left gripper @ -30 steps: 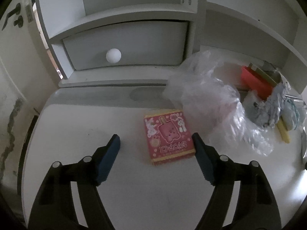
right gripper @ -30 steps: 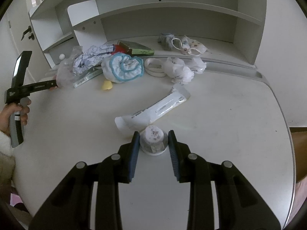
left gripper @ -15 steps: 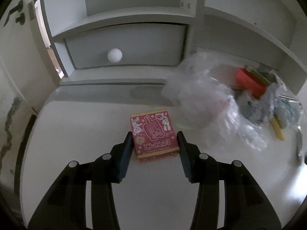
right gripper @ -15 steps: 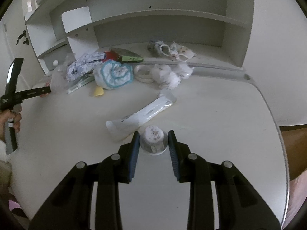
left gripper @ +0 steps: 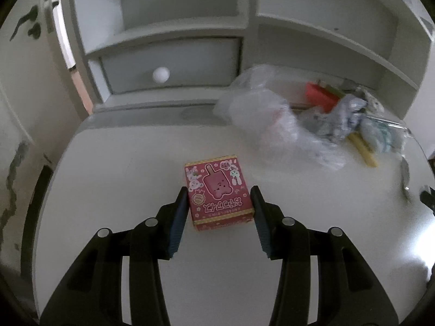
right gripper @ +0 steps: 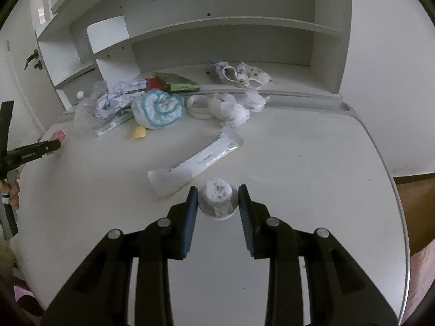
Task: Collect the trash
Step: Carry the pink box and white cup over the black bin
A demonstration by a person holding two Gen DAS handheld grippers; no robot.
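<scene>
The left gripper [left gripper: 219, 200] clamps its fingers [left gripper: 180, 212] on the sides of the pink carton [left gripper: 217, 193] low over the tabletop [left gripper: 122, 163]; likely light, crushable card, best held by its flat flanks. The right gripper [right gripper: 217, 201] pinches a small cup [right gripper: 218, 202], rigid but slippery. Farther off lies a crinkly plastic bag [left gripper: 266, 114].
</scene>
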